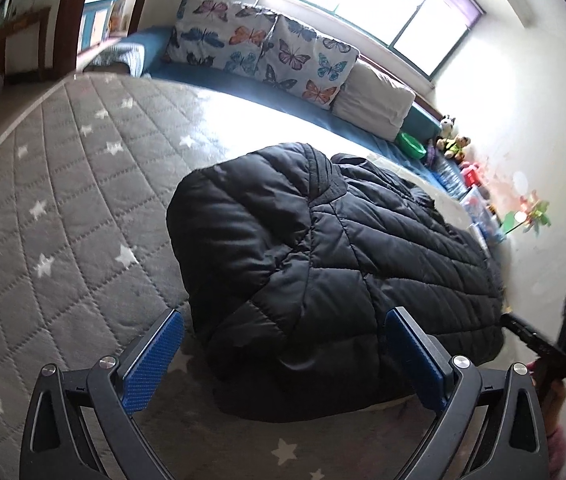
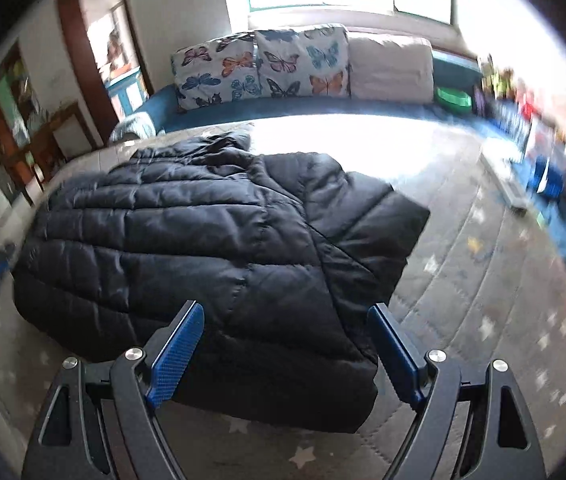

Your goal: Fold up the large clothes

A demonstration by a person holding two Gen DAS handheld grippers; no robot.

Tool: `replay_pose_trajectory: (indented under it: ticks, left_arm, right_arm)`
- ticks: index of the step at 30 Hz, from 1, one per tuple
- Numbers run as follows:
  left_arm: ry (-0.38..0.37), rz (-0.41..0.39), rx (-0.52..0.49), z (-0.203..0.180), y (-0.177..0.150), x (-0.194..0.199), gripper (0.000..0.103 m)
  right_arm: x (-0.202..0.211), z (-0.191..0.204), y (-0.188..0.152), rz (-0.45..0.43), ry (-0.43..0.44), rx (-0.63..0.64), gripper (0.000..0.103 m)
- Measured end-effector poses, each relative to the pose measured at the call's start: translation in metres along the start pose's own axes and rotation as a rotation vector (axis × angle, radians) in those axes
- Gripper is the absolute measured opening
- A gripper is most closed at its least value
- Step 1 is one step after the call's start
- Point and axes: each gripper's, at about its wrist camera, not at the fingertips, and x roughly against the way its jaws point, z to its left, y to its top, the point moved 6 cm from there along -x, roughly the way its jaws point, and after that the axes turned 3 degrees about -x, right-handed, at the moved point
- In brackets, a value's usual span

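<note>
Wide-parted blue pads of the left gripper (image 1: pixel 283 360) and the right gripper (image 2: pixel 287 354) each frame the near edge of the black quilted puffer jacket (image 1: pixel 323 248), neither pad pressing on it. It lies partly folded on the grey star-printed quilted bed cover (image 1: pixel 63 200), just ahead of and below both grippers. Its long axis runs crosswise between them; neither looks clearly nearer.

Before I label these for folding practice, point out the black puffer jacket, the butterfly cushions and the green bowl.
black puffer jacket (image 1: pixel 323 248): left wrist view, quilted middle.
butterfly cushions (image 2: pixel 283 64): right wrist view, printed front.
green bowl (image 1: pixel 413 145): left wrist view, rim.
</note>
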Motion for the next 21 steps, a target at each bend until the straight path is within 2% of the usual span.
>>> replay_pose_trajectory:
  ticks: [3,8,13,21]
  left_arm:
    - [-0.081,0.009,0.053,0.009,0.000,-0.003,0.103]
    - [-0.152,0.018,0.106,0.018,0.002,-0.010,0.103]
    - [-0.166,0.046,0.088,0.015,0.001,-0.022,0.103]
    - [-0.125,0.079,0.038,0.007,0.004,-0.035,0.103]
  right_arm:
    - [-0.005,-0.015,0.001,0.032,0.054,-0.081,0.092]
    - [-0.020,-0.032,0.000,0.099,0.152,-0.205,0.092]
    - [-0.033,-0.038,-0.005,0.149,0.238,-0.299,0.092]
    - [-0.049,-0.038,-0.004,0.199,0.318,-0.358,0.099]
